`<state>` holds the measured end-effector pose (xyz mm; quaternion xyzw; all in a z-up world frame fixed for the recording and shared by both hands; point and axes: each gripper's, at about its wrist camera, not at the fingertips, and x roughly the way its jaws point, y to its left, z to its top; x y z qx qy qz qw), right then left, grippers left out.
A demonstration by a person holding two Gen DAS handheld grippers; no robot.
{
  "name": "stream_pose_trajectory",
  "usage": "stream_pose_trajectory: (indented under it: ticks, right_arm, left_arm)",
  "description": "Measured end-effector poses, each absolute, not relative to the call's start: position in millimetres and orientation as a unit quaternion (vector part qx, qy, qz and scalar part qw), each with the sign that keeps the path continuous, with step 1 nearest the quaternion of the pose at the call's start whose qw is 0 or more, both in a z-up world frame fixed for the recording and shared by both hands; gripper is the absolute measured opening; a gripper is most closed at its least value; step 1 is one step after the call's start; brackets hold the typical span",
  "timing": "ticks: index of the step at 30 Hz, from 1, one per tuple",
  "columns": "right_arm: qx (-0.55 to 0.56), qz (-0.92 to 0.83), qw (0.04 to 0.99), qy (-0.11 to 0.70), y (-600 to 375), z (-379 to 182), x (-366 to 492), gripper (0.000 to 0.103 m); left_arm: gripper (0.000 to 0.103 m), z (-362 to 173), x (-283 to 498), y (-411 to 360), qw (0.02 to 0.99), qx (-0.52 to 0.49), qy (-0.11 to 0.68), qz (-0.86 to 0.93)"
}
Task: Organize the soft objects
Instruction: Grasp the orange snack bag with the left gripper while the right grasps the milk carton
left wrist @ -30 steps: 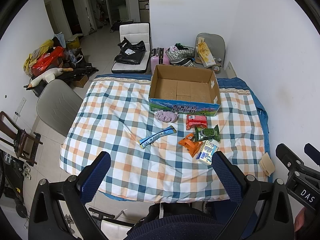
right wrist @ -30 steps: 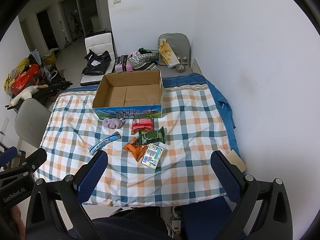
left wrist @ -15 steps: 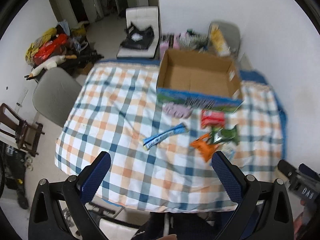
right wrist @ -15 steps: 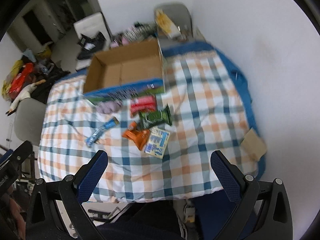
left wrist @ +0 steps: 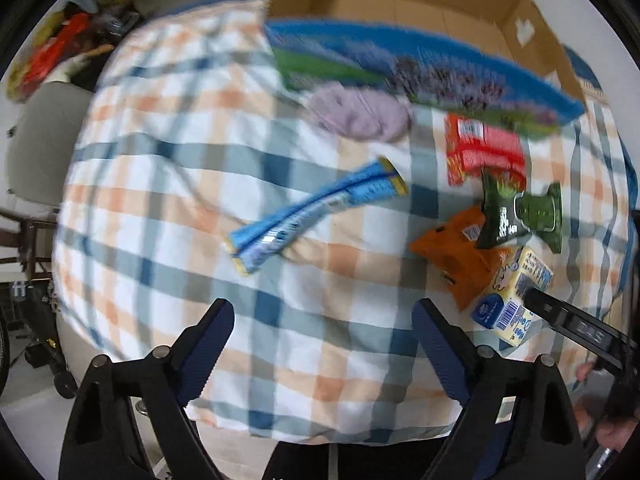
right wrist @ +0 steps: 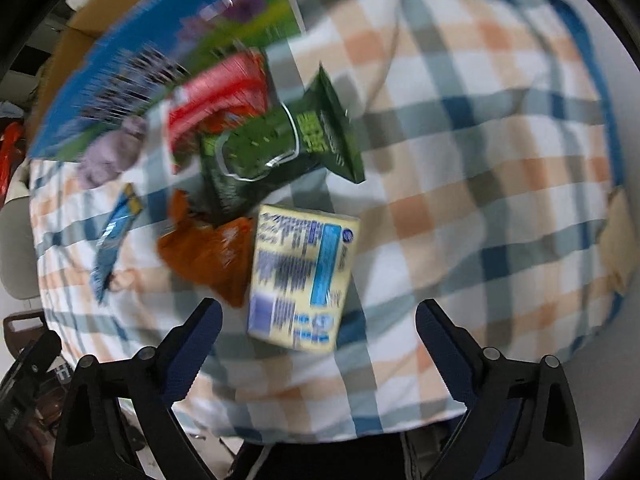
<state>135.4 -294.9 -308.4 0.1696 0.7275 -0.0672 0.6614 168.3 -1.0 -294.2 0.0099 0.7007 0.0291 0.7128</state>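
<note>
Several soft packs lie on the checked tablecloth point(left wrist: 168, 168) in front of an open cardboard box point(left wrist: 400, 12). In the left wrist view I see a blue stick pack point(left wrist: 316, 208), a purple cloth point(left wrist: 360, 112), a red pack point(left wrist: 484, 148), a green pack point(left wrist: 516, 216), an orange pack point(left wrist: 456, 256) and a yellow pack point(left wrist: 516, 292). My left gripper point(left wrist: 324, 324) is open, above the cloth below the blue pack. My right gripper point(right wrist: 318, 324) is open, just above the near end of the yellow pack point(right wrist: 304, 272). The green pack point(right wrist: 276, 144) and the orange pack point(right wrist: 208, 252) lie beyond it.
A grey chair point(left wrist: 40, 140) stands left of the table. Clutter lies on the floor at the far left point(left wrist: 52, 52). The table's near edge drops off just below both grippers. Both views are motion-blurred.
Both grippers have dropped from high above the table and moved forward, close over the packs. Both stay open and empty.
</note>
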Motion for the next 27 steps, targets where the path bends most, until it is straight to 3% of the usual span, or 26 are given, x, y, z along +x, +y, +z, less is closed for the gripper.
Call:
stream_pose_trajectory:
  ticks: [2, 4, 6, 15, 17, 18, 22, 27]
  right_arm:
    - [0.181, -0.064, 0.643, 0.741, -292, -334, 140, 0.096]
    - [0.196, -0.056, 0.626, 0.752, -287, -352, 140, 0.087]
    - [0.212, -0.047, 0.613, 0.760, -284, -368, 140, 0.068]
    - [0.222, -0.050, 0.619, 0.752, -298, -377, 135, 0.066]
    - [0.221, -0.055, 0.621, 0.750, -300, -381, 136, 0.066]
    - [0.223, -0.055, 0.621, 0.749, -300, -383, 137, 0.066]
    - [0.214, -0.057, 0.624, 0.749, -293, -391, 138, 0.066]
    - [0.195, -0.047, 0.618, 0.760, -273, -398, 138, 0.066]
  left_arm:
    - [0.090, -309, 173, -9, 0.697, -0.017, 0.716, 0.009]
    - [0.090, -320, 175, -15, 0.683, -0.044, 0.729, -0.002]
    - [0.090, -335, 182, -26, 0.663, -0.083, 0.743, -0.021]
    - [0.090, -396, 214, -46, 0.598, -0.250, 0.760, -0.039]
    - [0.086, -406, 221, -50, 0.601, -0.260, 0.755, -0.031]
    - [0.079, -409, 221, -50, 0.603, -0.263, 0.753, -0.028]
    - [0.038, -417, 223, -54, 0.612, -0.231, 0.756, -0.020]
    - [0.038, -397, 217, -57, 0.651, -0.077, 0.755, -0.022]
